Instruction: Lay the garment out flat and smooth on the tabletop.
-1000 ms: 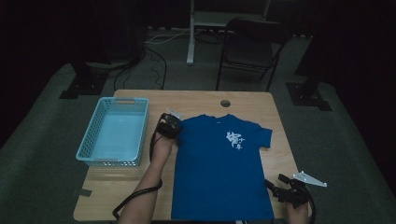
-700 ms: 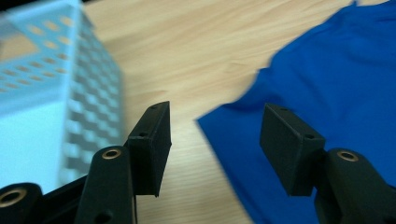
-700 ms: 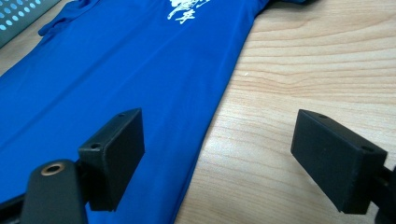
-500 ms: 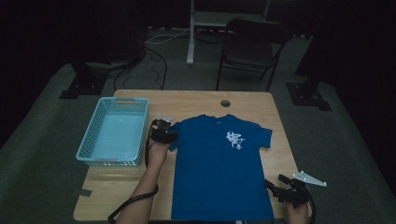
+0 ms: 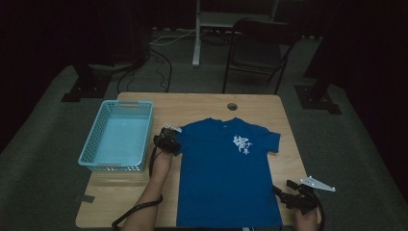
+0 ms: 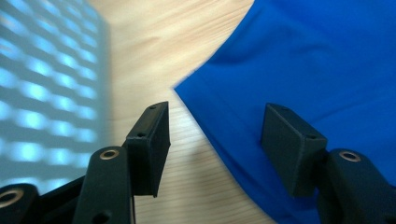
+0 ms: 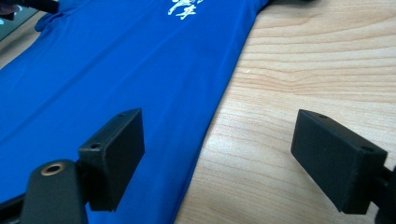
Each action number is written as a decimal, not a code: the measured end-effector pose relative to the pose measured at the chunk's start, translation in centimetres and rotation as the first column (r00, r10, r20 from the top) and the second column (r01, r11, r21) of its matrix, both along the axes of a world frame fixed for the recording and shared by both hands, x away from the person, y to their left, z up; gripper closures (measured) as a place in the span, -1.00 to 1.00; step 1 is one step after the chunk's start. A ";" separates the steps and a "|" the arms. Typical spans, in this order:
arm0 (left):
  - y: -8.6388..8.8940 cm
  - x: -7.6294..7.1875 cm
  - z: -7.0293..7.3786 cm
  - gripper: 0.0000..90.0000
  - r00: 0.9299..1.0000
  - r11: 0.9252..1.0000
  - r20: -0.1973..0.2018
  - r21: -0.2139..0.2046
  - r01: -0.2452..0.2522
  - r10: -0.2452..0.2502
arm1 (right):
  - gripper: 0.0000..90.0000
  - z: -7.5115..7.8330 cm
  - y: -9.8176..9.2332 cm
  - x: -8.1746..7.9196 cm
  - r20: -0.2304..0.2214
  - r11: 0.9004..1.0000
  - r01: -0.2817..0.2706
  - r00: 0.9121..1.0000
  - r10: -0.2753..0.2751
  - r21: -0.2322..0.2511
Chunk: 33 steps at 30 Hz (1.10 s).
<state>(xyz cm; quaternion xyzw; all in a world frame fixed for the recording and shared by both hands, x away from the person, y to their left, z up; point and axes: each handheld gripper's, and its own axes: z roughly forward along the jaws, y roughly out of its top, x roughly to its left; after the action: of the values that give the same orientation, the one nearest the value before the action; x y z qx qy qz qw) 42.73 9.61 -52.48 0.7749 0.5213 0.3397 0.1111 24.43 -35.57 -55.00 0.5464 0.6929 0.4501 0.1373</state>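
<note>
A blue T-shirt (image 5: 226, 178) with a white chest print lies flat, front up, on the wooden table (image 5: 202, 103). My left gripper (image 5: 168, 138) is low at the shirt's left sleeve. In the left gripper view its jaws (image 6: 217, 135) have just been opening and stand apart, with the sleeve's edge (image 6: 224, 116) lying loose between them and the pads not pressing it. My right gripper (image 5: 284, 190) rests at the near right corner of the table. It is open (image 7: 219, 149), and the shirt's right side edge (image 7: 116, 70) runs between its jaws.
A light blue plastic basket (image 5: 118, 137) stands on the table's left, close beside the left gripper, and shows as a blurred mesh wall (image 6: 42, 79). A round hole (image 5: 232, 106) is near the table's far edge. A dark chair (image 5: 260, 53) stands behind the table.
The left gripper has come slightly toward the near left and sunk to the table by the sleeve. The right gripper has kept still.
</note>
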 end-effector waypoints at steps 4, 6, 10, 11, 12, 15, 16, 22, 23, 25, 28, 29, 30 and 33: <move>-0.6 -0.5 0.8 -0.18 1.000 0.999 0.017 -0.032 0.017 -0.017 | -0.63 0.0 -0.1 0.1 -0.010 1.000 0.008 1.000 -0.008 0.008; -0.6 -0.8 1.4 -0.28 0.999 0.996 0.027 -0.083 0.029 -0.027 | -0.63 0.0 -0.2 0.4 -0.015 1.000 0.023 1.000 -0.023 -0.012; -1.2 -2.0 2.6 -0.49 0.991 0.952 0.016 -0.277 0.134 -0.135 | -0.63 1.1 0.2 1.4 -0.014 0.998 0.059 0.998 -0.059 -0.038; -1.6 -2.4 2.7 -0.62 0.986 0.941 0.018 -0.298 0.164 -0.166 | -0.63 1.6 0.6 1.8 -0.017 0.997 0.062 0.998 -0.062 -0.045; -2.1 -2.8 2.7 -0.63 0.979 0.922 0.025 -0.331 0.199 -0.202 | -0.63 2.0 1.1 2.3 -0.023 0.997 0.065 0.998 -0.067 -0.049; -3.8 -3.7 2.2 -0.88 0.958 0.900 -0.003 -0.344 0.269 -0.287 | -0.71 3.1 3.3 4.1 -0.025 0.997 0.054 0.998 -0.056 -0.051; -4.2 -4.0 1.9 -1.00 0.951 0.892 -0.007 -0.348 0.287 -0.309 | -0.71 3.3 4.2 4.7 -0.022 0.996 0.050 0.998 -0.051 -0.075; -5.8 -4.7 0.1 -1.00 0.918 0.874 -0.067 -0.342 0.346 -0.390 | -0.72 3.1 9.3 8.1 -0.025 0.983 0.012 1.000 -0.017 -0.183; -5.9 -4.6 -0.2 -1.00 0.918 0.877 -0.079 -0.337 0.341 -0.388 | -0.72 2.8 9.9 8.7 -0.029 0.979 0.010 0.999 -0.016 -0.202; -5.8 -4.3 -0.8 -1.00 0.915 0.876 -0.096 -0.345 0.338 -0.392 | -0.72 2.2 10.9 9.7 -0.038 0.970 0.015 0.999 -0.025 -0.241; -5.3 -3.9 -1.3 -1.00 0.921 0.863 -0.083 -0.389 0.322 -0.381 | -0.72 1.0 11.8 11.0 -0.053 0.948 0.028 0.997 -0.047 -0.316; -5.2 -3.7 -1.4 -1.00 0.921 0.861 -0.075 -0.392 0.324 -0.381 | -0.77 0.6 11.9 11.3 -0.066 0.941 0.027 0.996 -0.052 -0.336; -5.2 -3.6 -1.4 -1.00 0.918 0.856 -0.069 -0.392 0.336 -0.391 | -0.77 0.4 11.9 11.5 -0.059 0.941 0.027 0.997 -0.049 -0.337; -5.4 -3.0 -1.4 -1.00 0.912 0.852 -0.069 -0.392 0.347 -0.404 | -0.77 0.4 11.5 12.0 -0.061 0.940 0.033 0.997 -0.057 -0.338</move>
<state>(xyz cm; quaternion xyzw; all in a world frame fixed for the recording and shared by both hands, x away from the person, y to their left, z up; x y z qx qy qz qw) 39.76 4.24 -53.92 0.8497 0.4209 0.1478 0.2809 36.40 -24.04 -54.56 0.5460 0.7512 0.3024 0.2149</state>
